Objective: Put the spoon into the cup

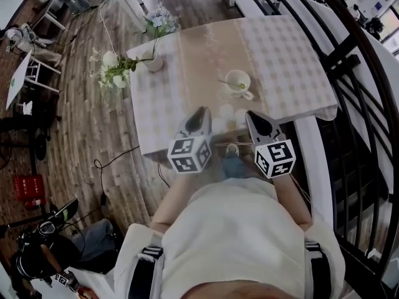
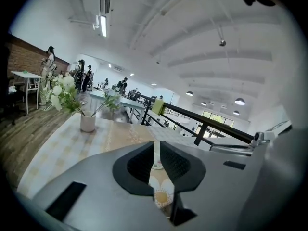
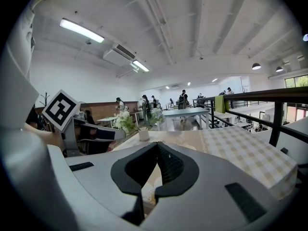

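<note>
Honestly, spoon (image 1: 232,83) already sits in cup (image 1: 239,78), 12 o'clock from both empty grippers: left gripper (image 1: 200,112) barely a slit apart, right gripper (image 1: 252,115) closed. Bumping the table (image 1: 293,55) could tip it out.

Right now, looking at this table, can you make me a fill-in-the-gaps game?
The ___ rests in the cup, its handle poking out over the rim.
The vase holds ___.
In the head view, the cup stands to the ___ of the vase.
Missing words: spoon, flowers, right.
</note>
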